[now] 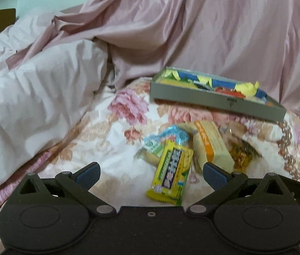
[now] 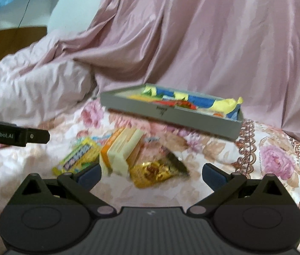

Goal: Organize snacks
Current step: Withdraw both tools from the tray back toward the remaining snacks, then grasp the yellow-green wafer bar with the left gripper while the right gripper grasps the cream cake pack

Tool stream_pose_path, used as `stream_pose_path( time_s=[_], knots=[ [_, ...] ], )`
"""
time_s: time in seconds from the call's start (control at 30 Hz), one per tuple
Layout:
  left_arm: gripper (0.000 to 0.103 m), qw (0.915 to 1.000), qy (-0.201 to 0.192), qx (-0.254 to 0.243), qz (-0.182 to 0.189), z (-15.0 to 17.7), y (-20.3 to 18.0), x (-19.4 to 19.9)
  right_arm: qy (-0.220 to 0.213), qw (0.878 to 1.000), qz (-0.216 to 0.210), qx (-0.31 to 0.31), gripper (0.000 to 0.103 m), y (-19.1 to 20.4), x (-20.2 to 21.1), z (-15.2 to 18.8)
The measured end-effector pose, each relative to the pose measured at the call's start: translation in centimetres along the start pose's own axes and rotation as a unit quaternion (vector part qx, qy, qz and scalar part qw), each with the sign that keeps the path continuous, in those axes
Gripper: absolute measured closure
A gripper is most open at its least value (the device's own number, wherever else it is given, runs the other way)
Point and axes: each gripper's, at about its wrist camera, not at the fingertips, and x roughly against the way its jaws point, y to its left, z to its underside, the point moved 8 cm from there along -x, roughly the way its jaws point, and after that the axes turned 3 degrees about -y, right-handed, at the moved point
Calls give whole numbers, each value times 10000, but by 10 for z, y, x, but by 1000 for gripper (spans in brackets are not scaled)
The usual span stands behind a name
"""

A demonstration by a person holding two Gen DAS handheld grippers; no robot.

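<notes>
A floral bedspread (image 1: 111,148) lies under me, with a pink quilt (image 1: 213,31) heaped behind. My left gripper (image 1: 151,173) and right gripper (image 2: 151,173) both gape wide and hold nothing. Loose snacks (image 2: 118,155) lie between us, near the grey tray (image 2: 171,116) of wrapped treats.

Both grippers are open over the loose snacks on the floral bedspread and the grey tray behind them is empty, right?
Not quite. The grey tray already holds wrapped snacks, as the right wrist view shows. The rest stands: left gripper and right gripper are open over loose snacks on the floral bedspread.
</notes>
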Motion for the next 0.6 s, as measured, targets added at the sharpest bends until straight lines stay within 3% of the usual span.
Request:
stream_pose_path(
  time_s=[0.4, 0.6],
  knots=[
    [1, 9964, 825, -162, 141, 21, -3, -27, 668, 9970, -251, 292, 0, 16, -20, 21],
    [1, 9923, 992, -688, 276, 22, -10, -41, 868, 9952, -301, 345, 0, 20, -29, 26]
  ],
)
